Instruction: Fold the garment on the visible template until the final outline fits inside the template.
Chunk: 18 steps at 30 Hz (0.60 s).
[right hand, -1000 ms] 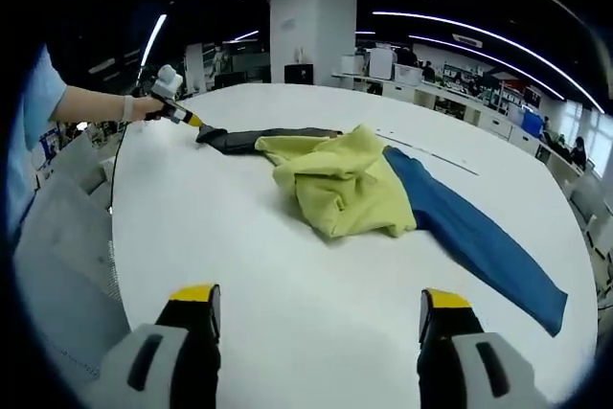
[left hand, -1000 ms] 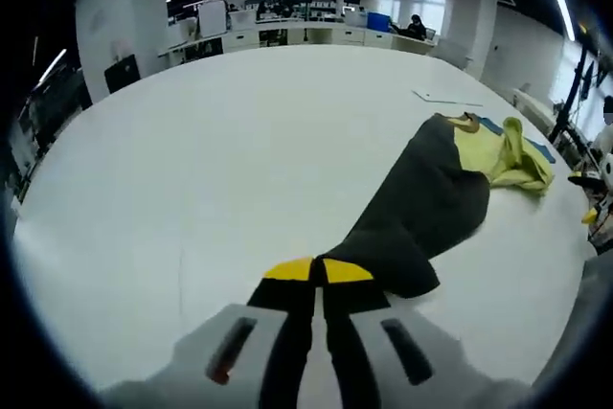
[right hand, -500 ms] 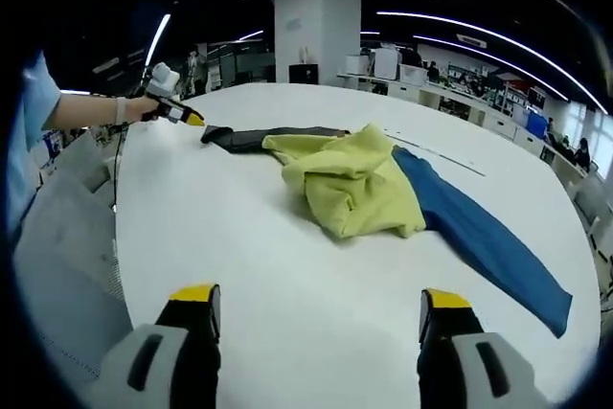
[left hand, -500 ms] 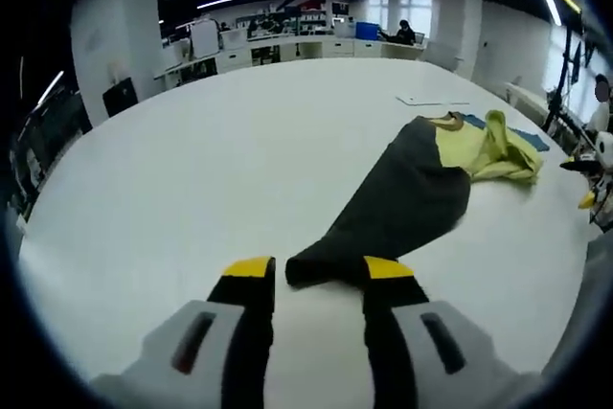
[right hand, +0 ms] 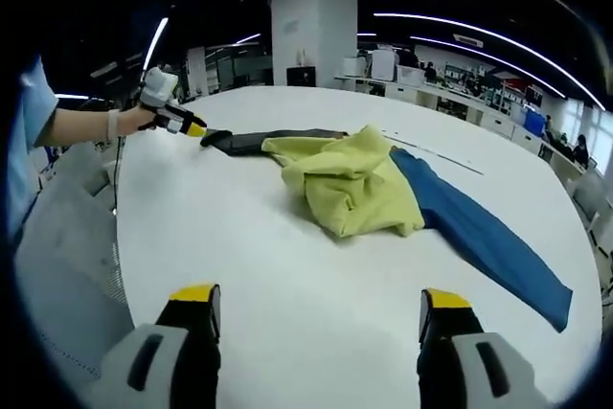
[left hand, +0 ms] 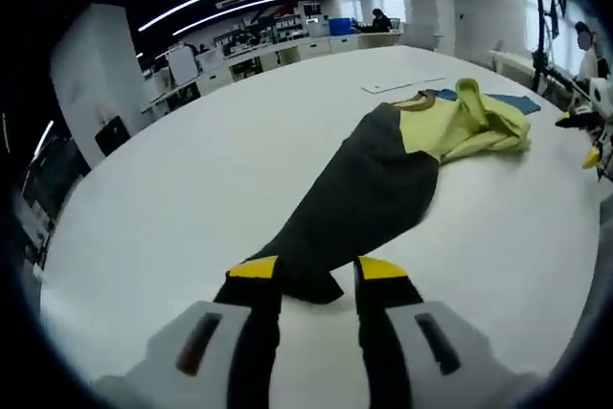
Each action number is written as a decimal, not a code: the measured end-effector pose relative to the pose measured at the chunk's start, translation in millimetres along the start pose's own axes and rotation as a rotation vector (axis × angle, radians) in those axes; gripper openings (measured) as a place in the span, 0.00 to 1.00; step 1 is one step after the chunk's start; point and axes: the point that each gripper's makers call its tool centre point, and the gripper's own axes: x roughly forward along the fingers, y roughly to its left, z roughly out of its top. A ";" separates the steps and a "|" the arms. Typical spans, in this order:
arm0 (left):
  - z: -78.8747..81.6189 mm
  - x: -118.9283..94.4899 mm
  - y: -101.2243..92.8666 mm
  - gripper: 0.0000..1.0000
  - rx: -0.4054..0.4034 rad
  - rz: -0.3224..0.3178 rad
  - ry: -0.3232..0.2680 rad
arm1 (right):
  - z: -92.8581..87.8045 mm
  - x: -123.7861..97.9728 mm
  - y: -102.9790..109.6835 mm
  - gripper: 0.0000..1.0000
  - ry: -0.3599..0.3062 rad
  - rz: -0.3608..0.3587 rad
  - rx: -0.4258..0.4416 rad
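Two grippers bracket the garment (right hand: pixel 354 189) lying lengthwise on the white table (right hand: pixel 287 332): the left gripper (left hand: pixel 306 275), jaws parted, straddles its dark sleeve end (left hand: pixel 306 280), while the right gripper (right hand: pixel 311 308) hangs wide and empty, well short of the yellow middle.

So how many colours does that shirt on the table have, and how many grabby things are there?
Yellow body: 1
Dark sleeve: 1
Blue sleeve: 1
Colours in total: 3
Hand-held grippers, left and right: 2
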 end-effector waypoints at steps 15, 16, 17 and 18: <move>-26.0 3.3 10.9 0.12 -0.047 0.062 0.069 | -4.7 0.6 0.5 0.84 0.007 0.005 0.014; -26.3 2.8 11.2 0.10 -0.053 0.060 0.066 | -4.4 0.8 0.8 0.84 0.006 0.006 0.013; -26.9 2.3 11.3 0.08 -0.055 0.059 0.069 | -4.1 1.0 1.1 0.84 0.005 0.007 0.013; -27.2 1.6 11.5 0.05 -0.057 0.057 0.068 | -3.8 1.3 1.5 0.84 0.004 0.008 0.013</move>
